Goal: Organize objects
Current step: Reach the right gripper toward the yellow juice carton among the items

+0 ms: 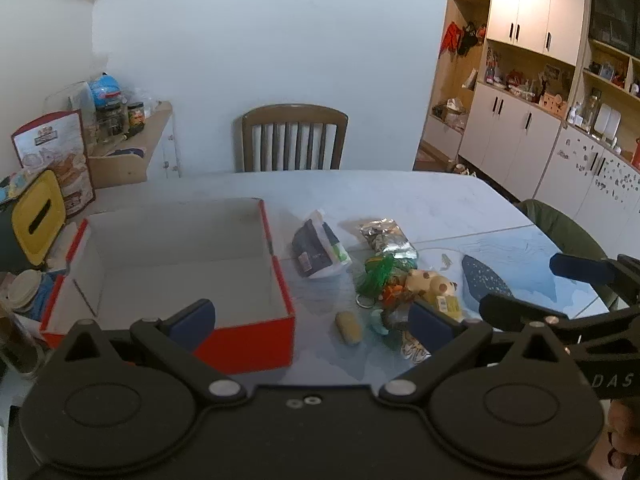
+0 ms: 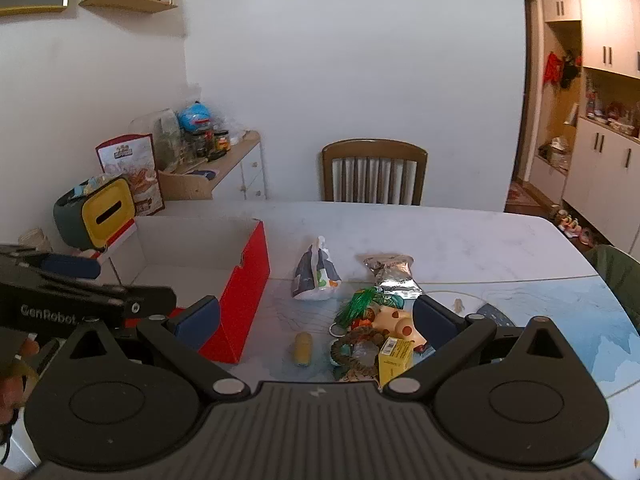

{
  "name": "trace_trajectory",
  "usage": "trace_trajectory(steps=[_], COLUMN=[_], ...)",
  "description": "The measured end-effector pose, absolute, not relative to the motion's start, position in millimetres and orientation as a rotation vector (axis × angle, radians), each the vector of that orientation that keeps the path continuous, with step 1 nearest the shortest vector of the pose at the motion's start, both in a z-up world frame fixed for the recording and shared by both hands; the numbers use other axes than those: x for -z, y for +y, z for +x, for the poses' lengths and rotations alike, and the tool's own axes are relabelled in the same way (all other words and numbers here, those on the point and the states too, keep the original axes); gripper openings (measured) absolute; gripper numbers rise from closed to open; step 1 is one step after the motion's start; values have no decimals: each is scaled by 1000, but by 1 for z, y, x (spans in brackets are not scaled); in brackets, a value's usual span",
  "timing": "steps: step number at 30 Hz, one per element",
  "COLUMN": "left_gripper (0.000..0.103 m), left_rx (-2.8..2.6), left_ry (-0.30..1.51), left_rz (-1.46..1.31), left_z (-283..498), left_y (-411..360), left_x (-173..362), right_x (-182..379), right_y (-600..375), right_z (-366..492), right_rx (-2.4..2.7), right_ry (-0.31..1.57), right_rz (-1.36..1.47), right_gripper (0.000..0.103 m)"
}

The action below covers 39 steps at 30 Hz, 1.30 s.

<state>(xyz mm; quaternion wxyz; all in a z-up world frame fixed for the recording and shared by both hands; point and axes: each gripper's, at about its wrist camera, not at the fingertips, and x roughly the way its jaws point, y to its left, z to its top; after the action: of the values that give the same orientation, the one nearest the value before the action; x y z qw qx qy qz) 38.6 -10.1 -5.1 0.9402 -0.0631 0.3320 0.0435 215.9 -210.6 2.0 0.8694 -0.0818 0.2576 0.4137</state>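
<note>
A red cardboard box (image 1: 282, 280) with a white inside stands open on the table's left; it also shows in the right wrist view (image 2: 248, 280). Right of it lies a pile: a dark snack bag (image 1: 318, 250) (image 2: 316, 274), a silver foil packet (image 1: 386, 238) (image 2: 392, 274), a green tassel (image 1: 378, 272) (image 2: 356, 302), a spotted plush toy (image 1: 430, 282) (image 2: 398, 320), a small yellow box (image 2: 394, 360) and a yellow corn-like piece (image 1: 349, 328) (image 2: 303, 348). My left gripper (image 1: 312, 320) is open and empty above the near table. My right gripper (image 2: 316, 316) is open and empty too.
A wooden chair (image 1: 294, 138) stands at the table's far side. A yellow-lidded bin (image 1: 38, 220) and a printed bag (image 1: 56, 156) crowd the left edge. A green-backed chair (image 1: 568, 232) is at the right. Cabinets (image 1: 520, 80) fill the right wall.
</note>
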Motion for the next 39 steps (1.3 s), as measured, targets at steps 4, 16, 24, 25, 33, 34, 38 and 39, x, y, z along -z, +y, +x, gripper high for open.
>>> trace_trajectory(steps=[4, 16, 24, 25, 33, 34, 38, 39], left_gripper=[103, 102, 102, 102, 100, 99, 98, 97], left_rx=[-91, -207, -212, -213, -248, -262, -248, -236], left_ry=[717, 774, 808, 814, 886, 890, 898, 901], left_rz=[-132, -149, -148, -153, -169, -165, -158, -146], left_z=[54, 95, 120, 124, 144, 146, 155, 156], left_y=[-21, -53, -66, -66, -71, -73, -78, -80], left_x=[13, 38, 56, 58, 86, 89, 99, 103], right_x=[6, 46, 78, 81, 100, 102, 108, 109], right_y=[-216, -246, -253, -252, -247, -247, -245, -245], right_z=[235, 303, 328, 329, 342, 344, 349, 350], right_rx=[-822, -831, -847, -854, -926, -934, -977, -987], right_ry=[552, 652, 692, 693, 707, 710, 712, 713], right_rz=[-169, -168, -206, -218, -291, -298, -319, -326], right_gripper=[103, 102, 98, 97, 86, 86, 80, 79])
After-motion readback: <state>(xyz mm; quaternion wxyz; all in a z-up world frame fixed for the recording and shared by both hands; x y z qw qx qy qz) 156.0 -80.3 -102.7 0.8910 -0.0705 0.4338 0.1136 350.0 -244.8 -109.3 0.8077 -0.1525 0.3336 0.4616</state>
